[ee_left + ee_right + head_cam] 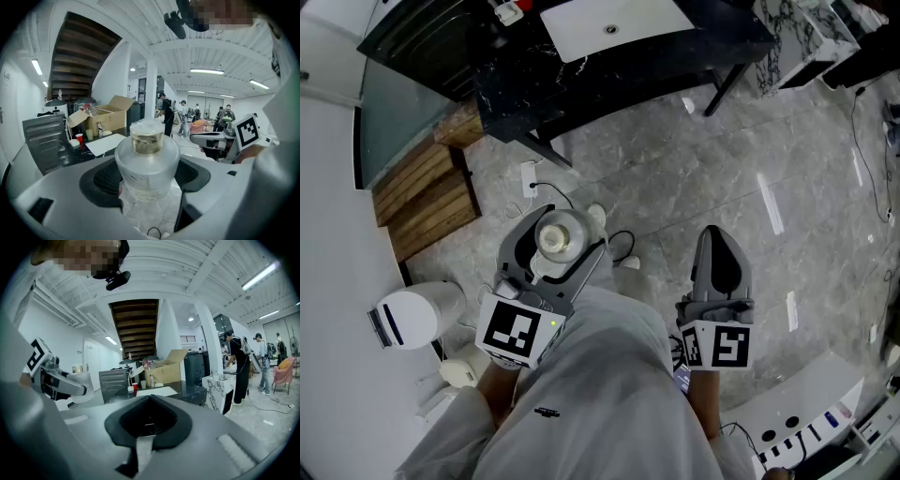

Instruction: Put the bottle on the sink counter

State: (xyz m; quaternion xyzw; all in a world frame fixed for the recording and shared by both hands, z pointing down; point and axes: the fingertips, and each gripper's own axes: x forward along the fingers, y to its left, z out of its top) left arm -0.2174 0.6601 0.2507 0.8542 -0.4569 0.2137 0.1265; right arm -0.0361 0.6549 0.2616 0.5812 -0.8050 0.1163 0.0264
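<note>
Firstly, head view only: the grey stone floor lies under both grippers. The dark bench with its white sink is at the top, well apart from the bottle.
Left gripper view only: a cardboard box and a red cup stand on the bench, and people stand far behind.
Right gripper view only: a white marbled block stands beside the bench.
Left gripper: the jaws are spread wide and pinch the bottle by its body, above the floor.
Right gripper: the jaws are pressed together, with nothing between them.
Bottle look: it is squat and round-shouldered, with a frosted pale body. A wide clear cap shows yellowish content, and its top faces the head camera.
Writing: a label on the bottle's body is too blurred to read. The left cube and the right cube carry black-and-white square markers.
</note>
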